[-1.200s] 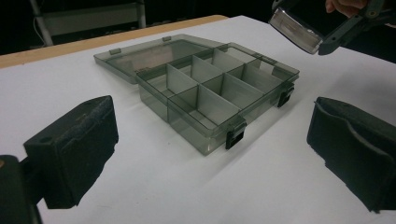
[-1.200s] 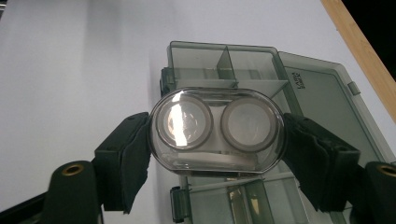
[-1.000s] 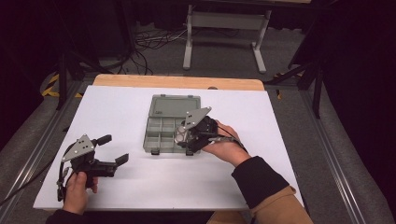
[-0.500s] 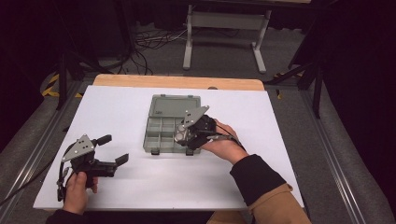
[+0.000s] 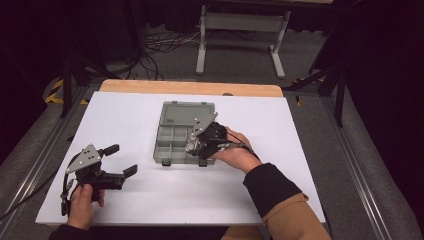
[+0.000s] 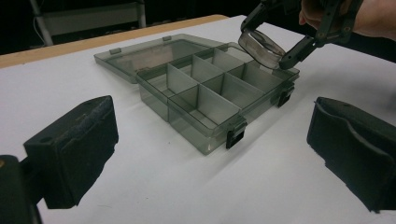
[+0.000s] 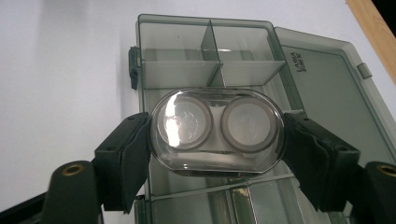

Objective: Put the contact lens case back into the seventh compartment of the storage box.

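White tabletop (image 5: 150,120) as landmark: a light wood strip (image 5: 190,88) runs along its far edge. Beyond that edge, dark grey floor (image 5: 240,60) with a tangle of black cables (image 5: 160,47) to the far left and a grey metal stand (image 5: 242,22) on two feet straight behind. Metal rails (image 5: 362,175) flank the tabletop left and right. Yellow-black hazard tape (image 5: 55,92) off its far-left corner. Room beyond is dark; light falls mainly on the tabletop.
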Motion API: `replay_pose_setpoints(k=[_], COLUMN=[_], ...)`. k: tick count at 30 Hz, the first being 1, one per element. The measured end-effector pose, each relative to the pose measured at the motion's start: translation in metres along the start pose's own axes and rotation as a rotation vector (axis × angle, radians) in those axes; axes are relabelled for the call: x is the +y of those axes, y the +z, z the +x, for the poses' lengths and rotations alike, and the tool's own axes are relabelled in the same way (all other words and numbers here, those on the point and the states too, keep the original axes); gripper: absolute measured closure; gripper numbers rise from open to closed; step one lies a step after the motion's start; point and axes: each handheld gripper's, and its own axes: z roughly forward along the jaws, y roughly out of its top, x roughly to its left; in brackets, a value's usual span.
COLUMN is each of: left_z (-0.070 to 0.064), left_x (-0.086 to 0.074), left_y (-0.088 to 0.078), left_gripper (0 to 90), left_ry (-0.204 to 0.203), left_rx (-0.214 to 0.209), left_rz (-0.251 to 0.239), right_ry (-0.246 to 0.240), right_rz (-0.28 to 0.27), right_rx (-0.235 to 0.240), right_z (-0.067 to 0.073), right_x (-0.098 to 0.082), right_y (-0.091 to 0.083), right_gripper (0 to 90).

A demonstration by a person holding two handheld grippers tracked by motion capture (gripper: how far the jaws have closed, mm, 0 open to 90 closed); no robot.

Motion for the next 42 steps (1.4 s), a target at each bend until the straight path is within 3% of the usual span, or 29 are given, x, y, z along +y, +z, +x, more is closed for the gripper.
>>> replay_pose_setpoints(k=[21,42], left_z=[0.0,0.0], left_x=[0.0,0.0], left_y=[0.0,0.0], left_gripper=[2.8,2.8], left_ry=[0.003,0.005], left_rx=[0.0,0.0], left_rz=[0.0,0.002], right_ry=[0.012,0.025], right_rz=[0.067,0.093], right_rx=[0.036,0.065], right_z=[-0.005,-0.007], right_x=[-0.005,-0.008], right_y=[0.013,0.019], right_gripper=[26.5,26.5])
